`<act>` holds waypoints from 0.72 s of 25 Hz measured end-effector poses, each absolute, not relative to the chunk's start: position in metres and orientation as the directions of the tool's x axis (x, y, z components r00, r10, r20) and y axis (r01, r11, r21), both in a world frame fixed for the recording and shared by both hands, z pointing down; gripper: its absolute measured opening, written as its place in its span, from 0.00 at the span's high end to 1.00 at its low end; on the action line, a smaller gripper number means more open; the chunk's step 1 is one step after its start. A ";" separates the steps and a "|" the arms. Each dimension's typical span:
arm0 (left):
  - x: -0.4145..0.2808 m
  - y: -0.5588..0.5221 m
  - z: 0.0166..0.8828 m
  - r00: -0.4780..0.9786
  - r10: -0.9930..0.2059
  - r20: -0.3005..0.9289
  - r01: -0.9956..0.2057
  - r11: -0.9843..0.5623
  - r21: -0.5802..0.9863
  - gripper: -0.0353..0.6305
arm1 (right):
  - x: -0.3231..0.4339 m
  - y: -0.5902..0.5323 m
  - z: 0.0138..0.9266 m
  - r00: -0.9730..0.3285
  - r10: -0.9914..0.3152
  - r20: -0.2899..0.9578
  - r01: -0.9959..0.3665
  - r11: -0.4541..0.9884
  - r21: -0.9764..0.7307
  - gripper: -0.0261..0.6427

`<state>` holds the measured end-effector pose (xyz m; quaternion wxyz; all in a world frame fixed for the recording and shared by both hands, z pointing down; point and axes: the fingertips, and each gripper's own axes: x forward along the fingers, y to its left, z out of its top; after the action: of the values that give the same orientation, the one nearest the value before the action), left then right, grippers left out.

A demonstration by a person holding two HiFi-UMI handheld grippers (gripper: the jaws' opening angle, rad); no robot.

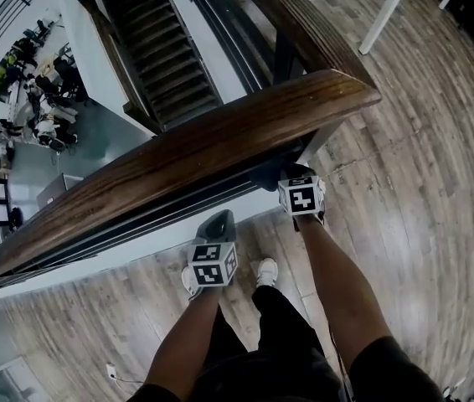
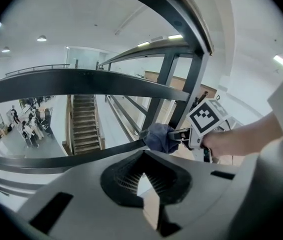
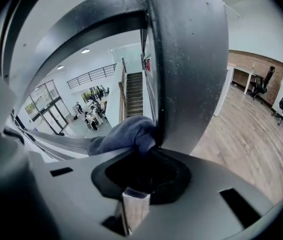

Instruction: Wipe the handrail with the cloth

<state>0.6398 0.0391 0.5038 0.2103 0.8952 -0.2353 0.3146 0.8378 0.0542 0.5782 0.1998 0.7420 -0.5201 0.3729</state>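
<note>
Pressing a bunched blue-grey cloth against a dark metal post, the right tongs sit just right of centre in the head view. They are tucked under the wooden handrail where it turns its corner. Their jaws are clamped on the cloth, which bulges out ahead of them and touches the post's left edge in the right gripper view. So the cloth is on the metalwork below the rail, not on the polished wooden top. That placement reads as work on the supports and underside, the parts a wipe along the top would miss.

The left tongs hang lower, at the centre of the head view, below the rail and apart from it. Their jaws are drawn together with nothing between them. They appear simply parked out of the way, since one wad of cloth needs only one holder. In the left gripper view the cloth shows at centre, against a slim dark lower bar near the post's foot. How much of the wooden top — running from lower left to upper right — has been wiped cannot be told.
</note>
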 end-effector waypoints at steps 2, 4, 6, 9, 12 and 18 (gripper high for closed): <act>0.630 0.039 0.503 0.688 -0.300 0.661 -0.568 -0.790 0.232 0.94 | 0.834 0.055 0.574 0.182 -0.636 0.750 -0.927 -0.365 -0.085 0.86; 0.619 0.038 0.499 0.685 -0.311 0.659 -0.591 -0.766 0.254 0.94 | 0.824 0.057 0.568 0.163 -0.656 0.736 -0.942 -0.326 -0.082 0.86; 0.603 0.035 0.495 0.684 -0.318 0.656 -0.614 -0.737 0.282 0.94 | 0.808 0.061 0.558 0.149 -0.677 0.721 -0.955 -0.289 -0.074 0.86; 0.573 0.031 0.489 0.676 -0.340 0.653 -0.637 -0.716 0.286 0.94 | 0.770 0.064 0.538 0.128 -0.718 0.685 -0.965 -0.250 -0.082 0.86; 0.539 0.028 0.481 0.673 -0.356 0.648 -0.652 -0.700 0.293 0.94 | 0.722 0.064 0.517 0.100 -0.750 0.653 -0.972 -0.214 -0.098 0.86; 0.436 0.024 0.445 0.664 -0.388 0.639 -0.690 -0.647 0.324 0.94 | 0.592 0.053 0.474 0.029 -0.766 0.642 -0.986 -0.126 -0.105 0.86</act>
<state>0.4362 0.0238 0.4450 0.2829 0.8672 -0.3108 0.2672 0.5922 0.0530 0.4739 0.1896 0.6920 -0.6331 0.2905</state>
